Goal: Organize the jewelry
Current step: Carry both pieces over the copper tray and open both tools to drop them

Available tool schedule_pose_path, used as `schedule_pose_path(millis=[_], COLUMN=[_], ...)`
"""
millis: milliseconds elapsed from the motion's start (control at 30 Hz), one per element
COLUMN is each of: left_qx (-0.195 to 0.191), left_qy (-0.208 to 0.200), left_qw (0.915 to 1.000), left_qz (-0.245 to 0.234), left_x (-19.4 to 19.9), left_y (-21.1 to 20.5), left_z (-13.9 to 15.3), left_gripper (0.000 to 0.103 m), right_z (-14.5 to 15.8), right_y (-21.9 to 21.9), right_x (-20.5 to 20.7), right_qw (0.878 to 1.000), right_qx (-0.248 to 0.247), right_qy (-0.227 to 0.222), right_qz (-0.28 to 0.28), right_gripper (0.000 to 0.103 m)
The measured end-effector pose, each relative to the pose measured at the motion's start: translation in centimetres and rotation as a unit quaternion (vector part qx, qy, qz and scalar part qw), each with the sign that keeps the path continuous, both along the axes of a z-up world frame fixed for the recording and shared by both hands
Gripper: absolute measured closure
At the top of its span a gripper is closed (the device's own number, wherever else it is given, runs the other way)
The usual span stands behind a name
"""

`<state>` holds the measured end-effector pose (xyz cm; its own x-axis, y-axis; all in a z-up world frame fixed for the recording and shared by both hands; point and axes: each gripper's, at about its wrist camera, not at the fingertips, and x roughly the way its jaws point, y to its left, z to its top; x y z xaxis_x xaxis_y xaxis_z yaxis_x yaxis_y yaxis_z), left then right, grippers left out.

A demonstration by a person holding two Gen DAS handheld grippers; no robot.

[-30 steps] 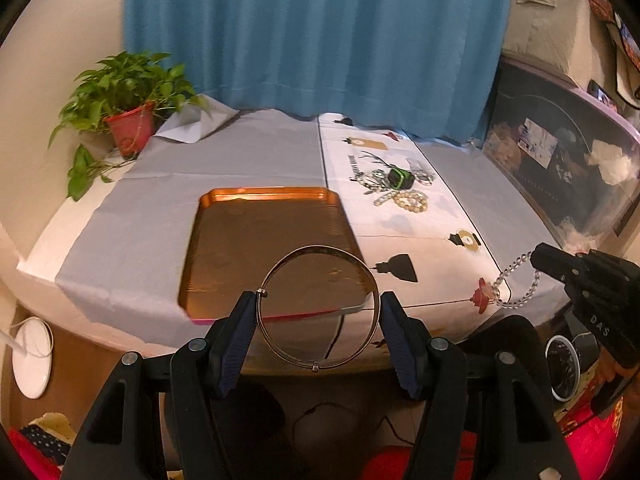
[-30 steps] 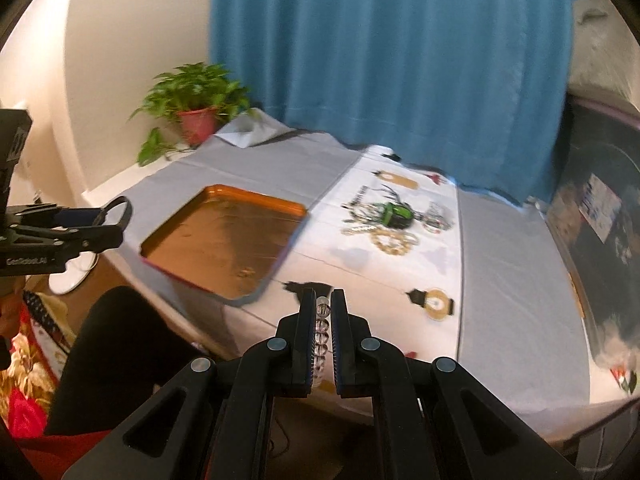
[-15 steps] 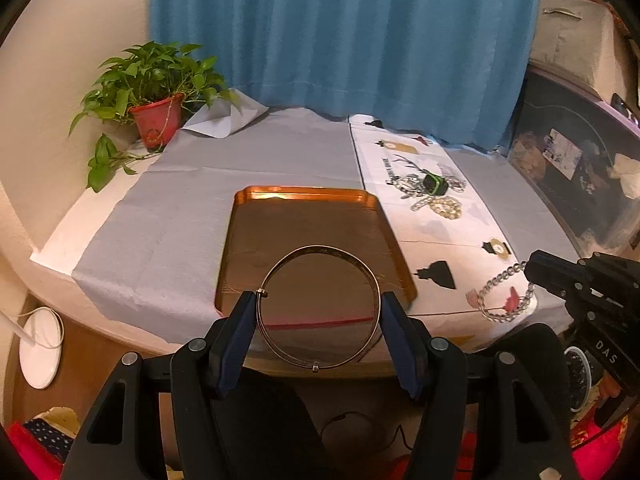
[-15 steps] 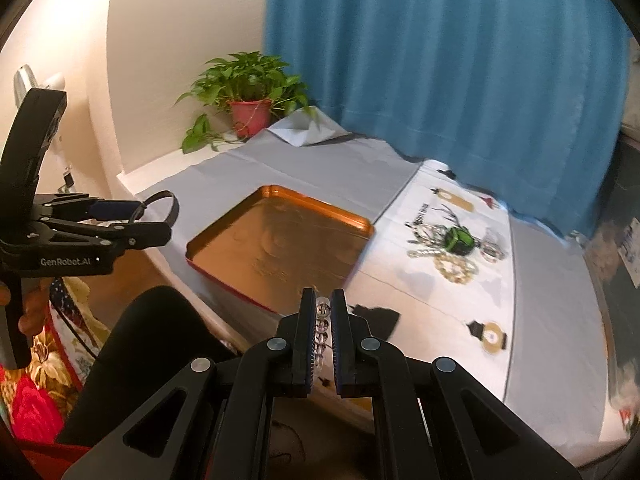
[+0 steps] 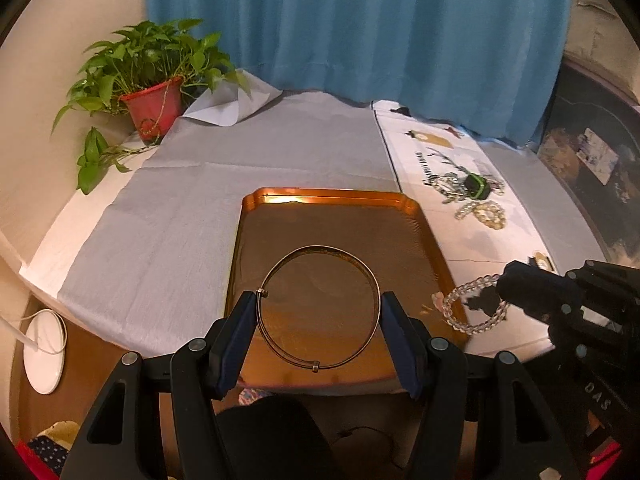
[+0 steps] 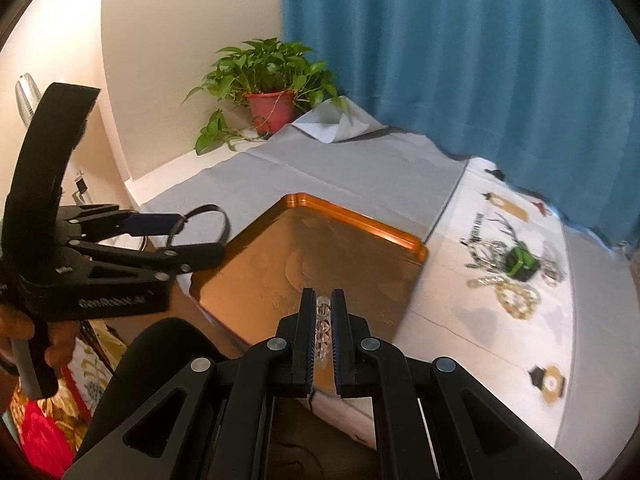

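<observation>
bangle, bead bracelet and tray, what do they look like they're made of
Bangle in the left gripper: thin metal wire, silvery and shiny, keeping a rigid hoop shape. Bead bracelet in the right gripper: clear round beads, glass or plastic, since light passes through them. Tray: probably metal with a glossy copper-orange finish, its rim catching bright highlights.

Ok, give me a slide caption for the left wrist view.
Left gripper holds a thin metal bangle over the copper tray.
</observation>
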<state>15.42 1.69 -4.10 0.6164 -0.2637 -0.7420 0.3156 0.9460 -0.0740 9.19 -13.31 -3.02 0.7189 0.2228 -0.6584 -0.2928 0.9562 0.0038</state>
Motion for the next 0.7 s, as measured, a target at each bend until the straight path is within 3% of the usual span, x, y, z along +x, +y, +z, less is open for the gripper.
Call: schedule_pose_path(millis=[367,467,500,533,567,600,700], left_qx=[0.032,0.065,0.076,0.081,0.085,0.088,0.088], left_qy=[0.017,0.028,0.025,0.020,0.020,0.025,0.035], left_qw=[0.9992,0.9970,0.9962,0.9956,0.9952,0.9948,0.9944], left_qz=[0.020,0.031,0.037,0.041,0.043,0.044,0.048], left_x=[6.1,7.2,7.2,7.0,6.8,6.6,5.7], left_y=[-1.2,-1.8,-1.9,-1.9,-1.9,-1.9,-1.9], left_z=[-3.7,-4.8,-5.0,-5.1,-5.3,-5.4,-5.5], left_gripper=[0.042,0.003,0.001,0.001,0.001,0.001,0.001], right_z=[-4.6,-7.0,-7.6,-8.3,-8.6,-8.6,-8.5], right_y=[0.8,0.1,-0.2,-0.6,-1.0,-1.4,-2.0], right_x=[7.7,9.5,9.8,9.9,9.8,9.4,8.3], right_qw=[0.999,0.995,0.994,0.991,0.990,0.990,0.990], right_qx=[0.008,-0.002,-0.008,-0.013,-0.011,-0.007,-0.006], right_qy=[0.040,0.092,0.106,0.121,0.123,0.117,0.114], right_qz=[0.000,-0.026,-0.038,-0.054,-0.066,-0.075,-0.083], right_gripper=[0.095,0.090,0.075,0.047,0.035,0.028,0.028])
